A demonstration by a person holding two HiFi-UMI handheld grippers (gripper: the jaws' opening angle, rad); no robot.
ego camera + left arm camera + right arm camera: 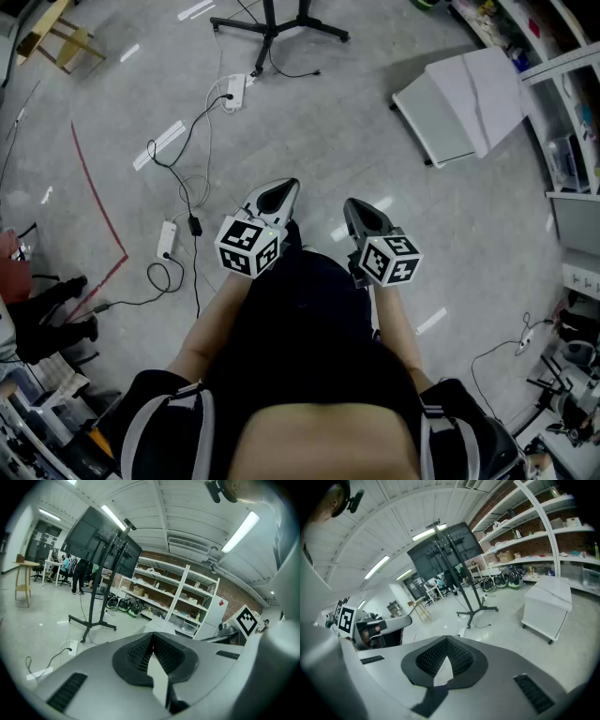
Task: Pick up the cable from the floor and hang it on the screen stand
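The left gripper (pixel 279 194) and right gripper (pixel 362 212) have jaws together; the cable (pixel 193 225) lies on the floor (pixel 319 131), left of them, apart.

Floor (pixel 328 141): grey, polished, glare patches. Black cable (pixel 194 225) lies loose on it at left of centre, running from a white power strip (pixel 234 91) down in loops past a second power strip (pixel 167 239). The screen stand (pixel 278 26) spreads its black legs on the floor at top centre, near the first strip. White tape strips (pixel 159 144) and a red line (pixel 94 192) mark the left part. Wooden stool (pixel 58 42) stands top left, white cabinet (pixel 441 122) top right. A thin cable (pixel 492 352) lies lower right.
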